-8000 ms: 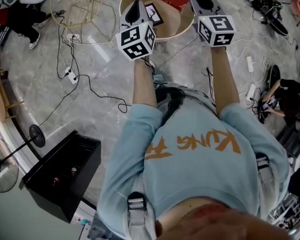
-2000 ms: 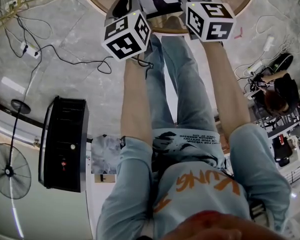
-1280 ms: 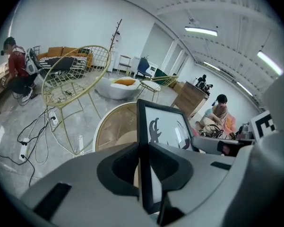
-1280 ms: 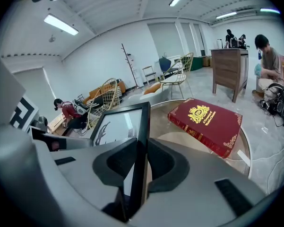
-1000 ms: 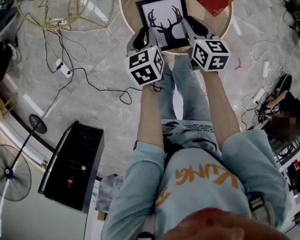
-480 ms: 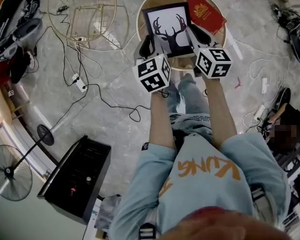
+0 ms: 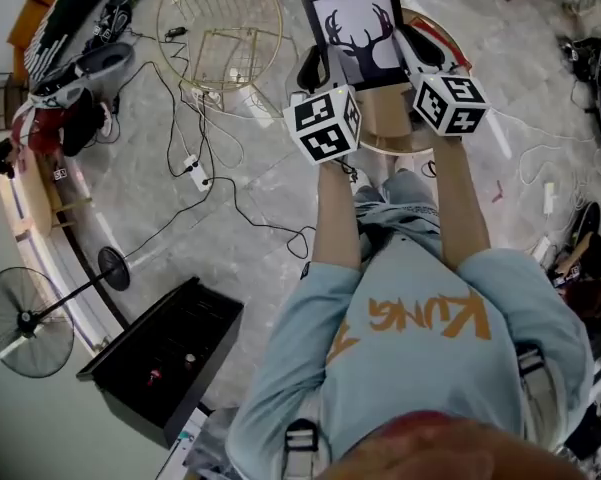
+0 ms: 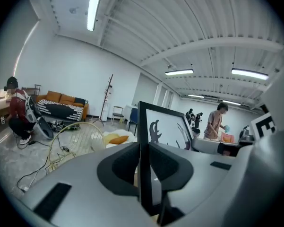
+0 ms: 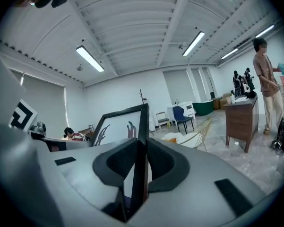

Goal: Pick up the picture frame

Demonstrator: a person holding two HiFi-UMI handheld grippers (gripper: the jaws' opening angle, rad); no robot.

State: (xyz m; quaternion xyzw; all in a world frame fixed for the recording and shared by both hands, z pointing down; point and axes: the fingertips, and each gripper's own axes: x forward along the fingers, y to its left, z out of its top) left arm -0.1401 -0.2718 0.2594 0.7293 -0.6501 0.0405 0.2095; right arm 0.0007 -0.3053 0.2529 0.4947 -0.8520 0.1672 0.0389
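The picture frame (image 7: 358,34) is black-edged with a white print of a black deer head. It hangs in the air well above the round wooden table (image 7: 390,118), held level between both grippers. My left gripper (image 7: 314,68) is shut on its left edge and my right gripper (image 7: 422,46) is shut on its right edge. In the left gripper view the frame (image 8: 145,164) stands edge-on, clamped between the pads. The right gripper view shows the frame's edge (image 9: 141,160) pinched the same way, with the deer print (image 9: 114,131) to its left.
A gold wire basket (image 7: 220,23) stands on the marble floor left of the table. Cables and a power strip (image 7: 192,166) trail over the floor. A black box (image 7: 160,353) and a fan (image 7: 25,320) sit lower left. A person stands by a wooden desk (image 9: 241,115).
Both grippers have risen together with the picture frame clamped between them; it has come up off the round table and further from it. The red book has gone out of view.
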